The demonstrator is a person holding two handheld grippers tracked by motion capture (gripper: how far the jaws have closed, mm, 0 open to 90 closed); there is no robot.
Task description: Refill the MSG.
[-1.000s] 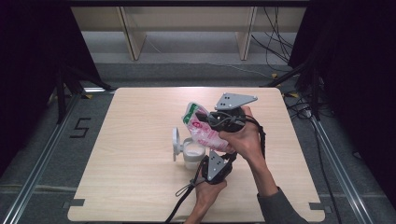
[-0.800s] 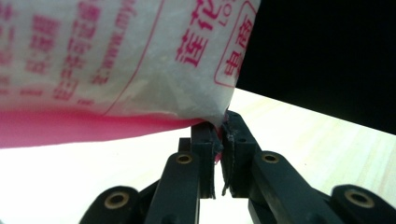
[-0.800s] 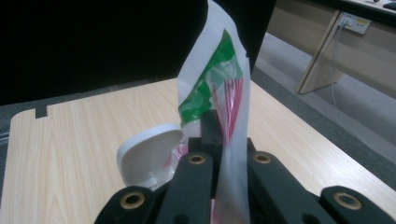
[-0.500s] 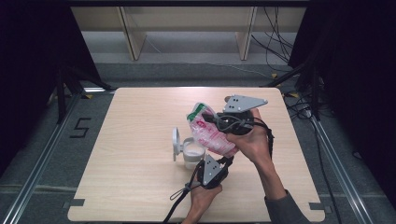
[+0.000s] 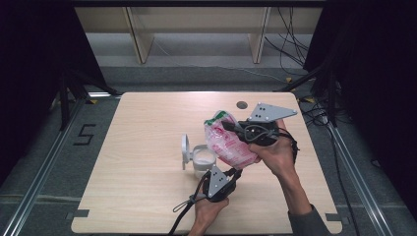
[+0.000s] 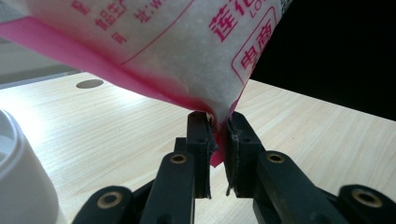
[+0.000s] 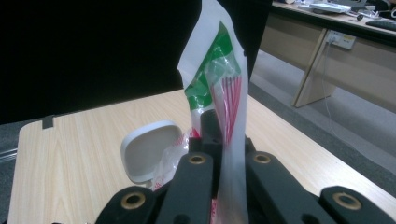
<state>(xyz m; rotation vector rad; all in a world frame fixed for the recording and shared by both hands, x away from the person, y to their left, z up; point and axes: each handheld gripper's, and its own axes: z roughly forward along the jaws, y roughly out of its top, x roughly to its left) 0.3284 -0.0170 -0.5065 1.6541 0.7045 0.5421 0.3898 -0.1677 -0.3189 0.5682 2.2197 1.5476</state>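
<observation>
One pink-printed bag (image 5: 227, 143), one white container (image 5: 202, 158) with apparently one open lid (image 5: 185, 150), two grippers, one table (image 5: 142, 147).

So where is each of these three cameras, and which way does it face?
High view: above the person's side, looking down on the table; forearms and both tongs show.
Left gripper view: rides the left tongs, looking along black jaws at the bag's pink corner.
Right gripper view: rides the right tongs, facing the bag's top edge.
All three share the bag.

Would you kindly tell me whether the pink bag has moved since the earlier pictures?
Yes. The pink bag has shifted rightward, away from the white container.
</observation>
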